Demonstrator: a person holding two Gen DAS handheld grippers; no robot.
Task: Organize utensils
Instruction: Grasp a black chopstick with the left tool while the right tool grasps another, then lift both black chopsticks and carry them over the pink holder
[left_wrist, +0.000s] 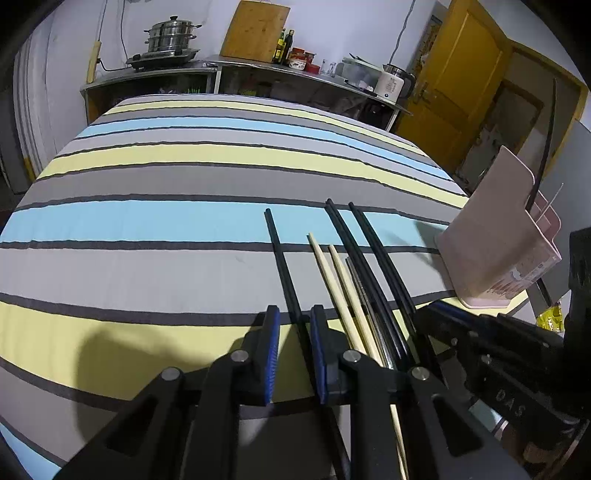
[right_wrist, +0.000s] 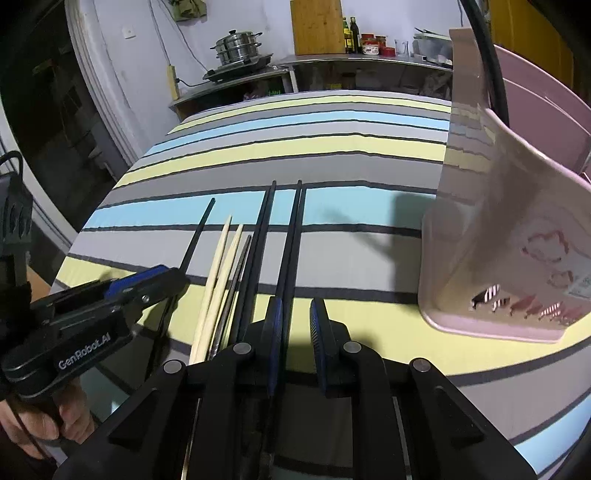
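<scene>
Chopsticks lie side by side on the striped cloth (left_wrist: 155, 266) left of the pink holder (right_wrist: 517, 258): the left gripper (left_wrist: 291, 325) straddles the leftmost black chopstick (left_wrist: 280, 254) with a gap at each pad, and the right gripper (right_wrist: 297, 317) straddles the rightmost black one (right_wrist: 291, 240), jaws likewise apart. Neither holds anything yet. Closing risks pinching the neighbouring chopstick too, since the sticks lie almost touching, or rolling the target away.

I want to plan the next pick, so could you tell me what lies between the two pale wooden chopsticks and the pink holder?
Three dark chopsticks lie there, then bare striped cloth up to the pink holder. The left wrist view shows it beside the wooden pair.
</scene>
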